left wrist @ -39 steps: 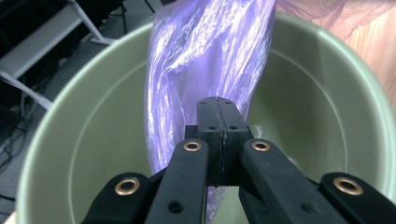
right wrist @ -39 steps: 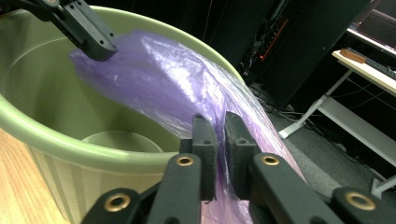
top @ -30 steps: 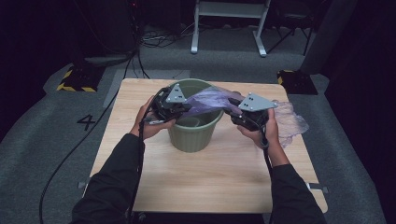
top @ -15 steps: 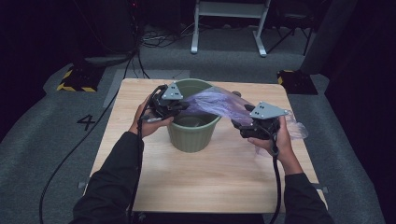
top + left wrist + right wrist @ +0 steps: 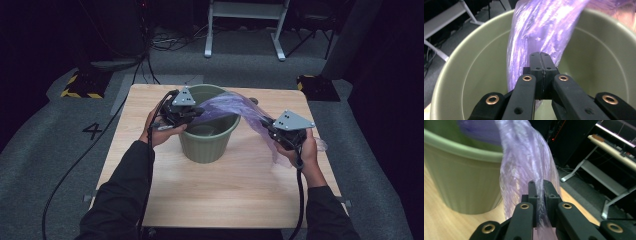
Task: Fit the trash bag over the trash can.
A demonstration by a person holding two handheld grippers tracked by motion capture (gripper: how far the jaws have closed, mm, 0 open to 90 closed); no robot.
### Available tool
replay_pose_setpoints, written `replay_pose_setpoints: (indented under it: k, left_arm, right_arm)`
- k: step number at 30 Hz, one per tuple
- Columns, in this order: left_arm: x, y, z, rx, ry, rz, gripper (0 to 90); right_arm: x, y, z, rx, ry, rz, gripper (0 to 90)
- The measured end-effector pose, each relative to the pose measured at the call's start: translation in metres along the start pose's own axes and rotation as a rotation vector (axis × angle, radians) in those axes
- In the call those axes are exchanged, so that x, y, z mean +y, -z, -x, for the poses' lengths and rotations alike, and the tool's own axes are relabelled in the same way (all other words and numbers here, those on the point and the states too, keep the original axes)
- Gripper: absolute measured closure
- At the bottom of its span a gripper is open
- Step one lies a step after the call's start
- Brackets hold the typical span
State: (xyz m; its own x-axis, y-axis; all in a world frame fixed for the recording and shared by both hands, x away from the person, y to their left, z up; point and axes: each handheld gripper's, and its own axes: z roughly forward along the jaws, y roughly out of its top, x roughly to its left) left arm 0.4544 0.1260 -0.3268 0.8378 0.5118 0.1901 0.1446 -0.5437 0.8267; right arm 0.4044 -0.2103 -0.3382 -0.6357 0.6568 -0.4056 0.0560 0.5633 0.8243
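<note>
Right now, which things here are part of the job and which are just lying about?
In the job:
purple plastic bag
green bin
left tool, shut on the bag
right tool, shut on the bag

Just lying about:
floor cables
striped floor block
metal stand

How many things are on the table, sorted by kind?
Green bucket: 1
Purple bag: 1
Hand-held grippers, left gripper and right gripper, both clamped on the bag: 2
Total: 4
</note>
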Motion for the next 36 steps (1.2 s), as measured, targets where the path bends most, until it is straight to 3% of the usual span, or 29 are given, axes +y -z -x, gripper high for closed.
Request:
replay_pose_setpoints:
  k: [3, 6, 8, 11, 14, 16, 19, 23, 24, 26, 29, 33, 36]
  left_arm:
    - [0.004, 0.003, 0.004, 0.016, 0.008, 0.036, 61.0]
    - [0.008, 0.008, 0.009, 0.016, 0.016, 0.075, 44.3]
    - [0.012, 0.010, 0.012, 0.030, 0.021, 0.078, 35.3]
    - [0.018, 0.011, 0.014, 0.023, 0.032, 0.081, 28.7]
    - [0.020, 0.009, 0.015, 0.031, 0.027, 0.052, 33.9]
    - [0.019, 0.005, 0.014, 0.030, 0.017, 0.026, 51.6]
    - [0.018, -0.002, 0.014, -0.010, -0.019, -0.030, 68.4]
    - [0.019, -0.011, 0.016, -0.036, -0.032, -0.061, 74.8]
    - [0.020, -0.012, 0.016, -0.031, -0.023, -0.055, 72.0]
    - [0.023, -0.012, 0.015, -0.005, 0.013, -0.058, 55.5]
    - [0.024, -0.008, 0.015, 0.025, 0.021, -0.035, 37.0]
    - [0.025, 0.002, 0.017, 0.023, 0.039, 0.023, 28.7]
    - [0.027, 0.007, 0.020, 0.029, 0.023, 0.039, 27.6]
  right_arm:
    - [0.005, 0.000, 0.001, -0.011, 0.013, 0.013, 88.7]
    - [0.009, 0.000, 0.002, -0.023, 0.015, 0.028, 89.3]
    - [0.012, 0.001, 0.002, -0.030, 0.025, 0.034, 89.4]
    - [0.017, 0.001, 0.000, -0.048, 0.059, 0.024, 89.4]
    - [0.018, 0.002, 0.000, -0.076, 0.089, 0.009, 89.4]
    - [0.017, 0.004, 0.002, -0.074, 0.081, 0.011, 89.4]
    - [0.016, 0.005, 0.003, -0.074, 0.081, 0.012, 89.4]
    - [0.020, 0.004, -0.001, -0.075, 0.105, 0.014, 89.3]
    - [0.021, 0.004, -0.002, -0.069, 0.108, 0.015, 89.3]
    - [0.024, 0.002, -0.005, -0.062, 0.127, 0.014, 89.3]
    - [0.030, -0.001, -0.010, -0.058, 0.157, 0.011, 89.2]
    - [0.035, -0.003, -0.014, -0.048, 0.172, 0.015, 89.1]
    - [0.040, -0.006, -0.020, -0.049, 0.215, -0.001, 89.2]
